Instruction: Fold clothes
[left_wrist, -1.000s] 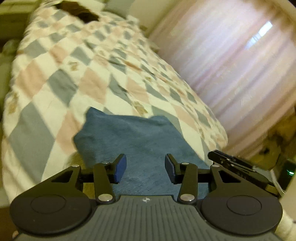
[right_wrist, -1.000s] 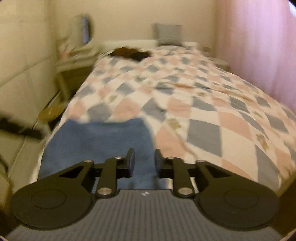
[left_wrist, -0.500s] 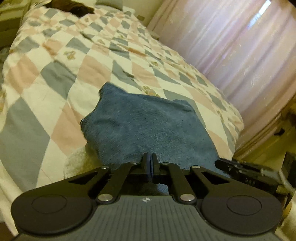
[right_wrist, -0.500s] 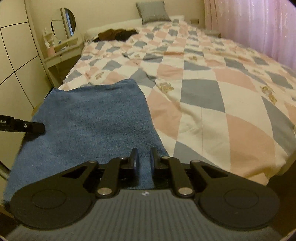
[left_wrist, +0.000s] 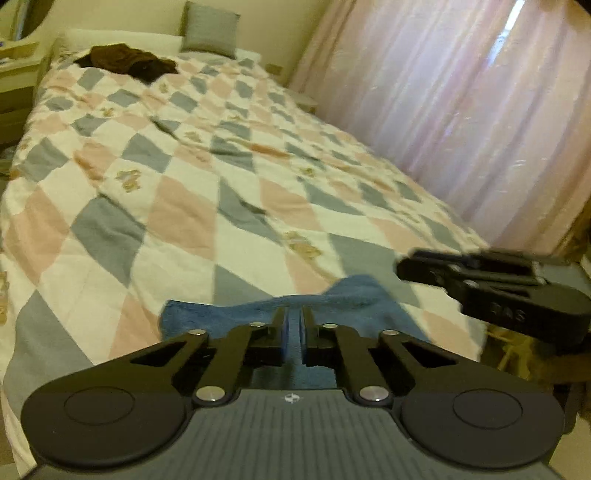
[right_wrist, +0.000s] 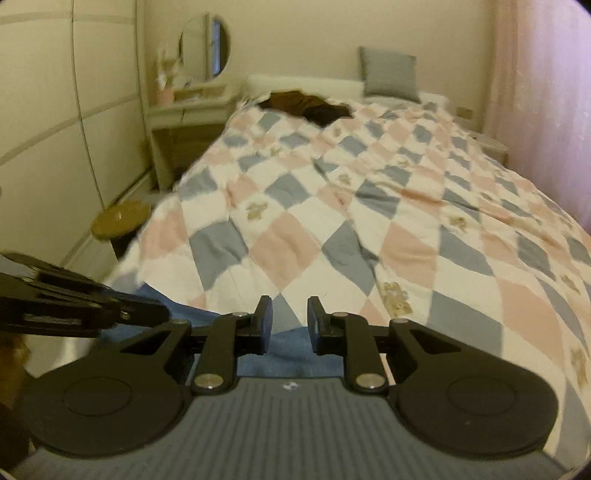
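Observation:
A blue towel (left_wrist: 229, 317) lies at the near end of the bed; it also shows in the right wrist view (right_wrist: 295, 350). My left gripper (left_wrist: 293, 332) hangs over the towel with a narrow gap between its pads, nothing pinched. My right gripper (right_wrist: 290, 321) is open just above the towel's near part, its fingers apart and empty. Each gripper shows in the other's view: the right one (left_wrist: 491, 288) at the right, the left one (right_wrist: 74, 310) at the left.
The bed's checked quilt (left_wrist: 192, 177) of pink, grey and white stretches ahead. A dark brown garment (left_wrist: 129, 61) and a grey pillow (left_wrist: 210, 29) lie at the far end. Pink curtains (left_wrist: 461, 92) hang on the right. A dressing table with a round mirror (right_wrist: 205, 48) and a stool (right_wrist: 120, 221) stand left.
Both grippers pulled back toward the foot of the bed, so less towel shows. The left gripper went from fully shut to slightly parted. The right gripper opened wider.

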